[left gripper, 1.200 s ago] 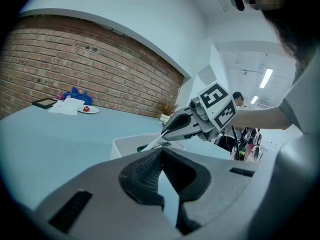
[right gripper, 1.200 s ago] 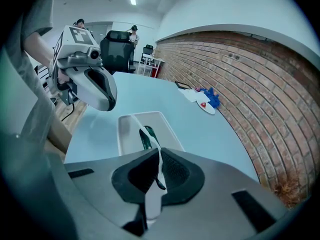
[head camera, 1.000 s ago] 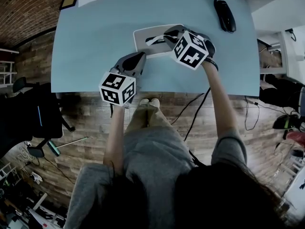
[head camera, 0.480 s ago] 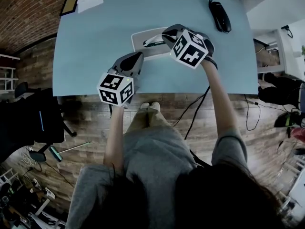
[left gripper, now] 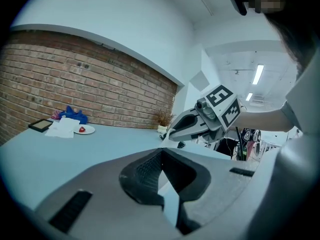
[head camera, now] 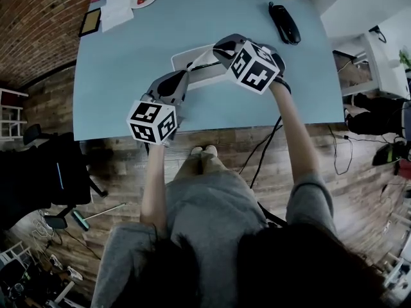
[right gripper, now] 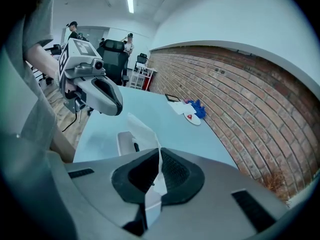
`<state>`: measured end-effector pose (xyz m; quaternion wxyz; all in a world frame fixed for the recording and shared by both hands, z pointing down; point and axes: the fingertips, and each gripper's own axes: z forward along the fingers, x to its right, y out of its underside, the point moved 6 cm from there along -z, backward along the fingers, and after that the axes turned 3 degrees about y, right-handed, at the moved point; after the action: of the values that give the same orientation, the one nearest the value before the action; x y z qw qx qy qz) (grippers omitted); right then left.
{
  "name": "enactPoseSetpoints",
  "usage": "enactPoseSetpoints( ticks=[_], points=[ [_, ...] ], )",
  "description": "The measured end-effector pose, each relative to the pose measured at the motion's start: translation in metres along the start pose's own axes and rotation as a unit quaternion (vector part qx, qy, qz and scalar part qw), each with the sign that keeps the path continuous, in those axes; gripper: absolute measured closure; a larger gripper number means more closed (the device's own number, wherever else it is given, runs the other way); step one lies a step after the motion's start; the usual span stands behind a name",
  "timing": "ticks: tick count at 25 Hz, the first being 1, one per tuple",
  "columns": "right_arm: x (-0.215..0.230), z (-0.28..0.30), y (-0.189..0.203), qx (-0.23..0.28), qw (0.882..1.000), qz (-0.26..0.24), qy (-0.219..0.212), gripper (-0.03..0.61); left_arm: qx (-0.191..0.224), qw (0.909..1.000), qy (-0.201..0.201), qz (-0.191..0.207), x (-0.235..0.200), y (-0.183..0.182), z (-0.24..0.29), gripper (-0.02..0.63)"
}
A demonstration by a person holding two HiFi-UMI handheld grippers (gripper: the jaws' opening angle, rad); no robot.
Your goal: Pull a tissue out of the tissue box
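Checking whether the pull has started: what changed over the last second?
The right gripper, shut on the tissue, seems to have risen slightly over the box. The left gripper stays shut and empty beside the box's near corner; the box sits where it was on the table.

A: Dim and bluish from the head view, darker toward the corners.
B: Brighter along the jaws; lit by ceiling strips (left gripper: pixel 257 74), softly shadowed.
A: Bent strongly at the rims, ringed in black.
B: Slightly soft close up on the right gripper (right gripper: pixel 157 159).
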<state>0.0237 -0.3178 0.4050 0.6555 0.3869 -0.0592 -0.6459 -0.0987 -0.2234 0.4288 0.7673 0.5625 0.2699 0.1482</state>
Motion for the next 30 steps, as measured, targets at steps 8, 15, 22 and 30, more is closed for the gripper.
enactPoseSetpoints(
  ticks=[8,15,22,30],
  points=[
    [-0.006,-0.016,-0.001,0.005,1.0,0.003,0.008,0.575,0.013,0.9998,0.003,0.017,0.01,-0.014,-0.006,0.611],
    [-0.009,-0.027,-0.001,0.007,1.0,0.009,0.022,0.575,0.021,0.9994,0.007,0.027,0.016,-0.022,-0.011,0.611],
    [-0.008,-0.041,0.002,0.019,0.998,0.037,0.045,0.575,0.027,0.9989,0.015,0.035,0.02,-0.029,-0.014,0.611],
    [-0.003,-0.072,-0.005,0.096,0.986,0.119,0.071,0.577,0.039,0.998,0.023,0.044,0.026,-0.037,-0.016,0.611]
  ],
)
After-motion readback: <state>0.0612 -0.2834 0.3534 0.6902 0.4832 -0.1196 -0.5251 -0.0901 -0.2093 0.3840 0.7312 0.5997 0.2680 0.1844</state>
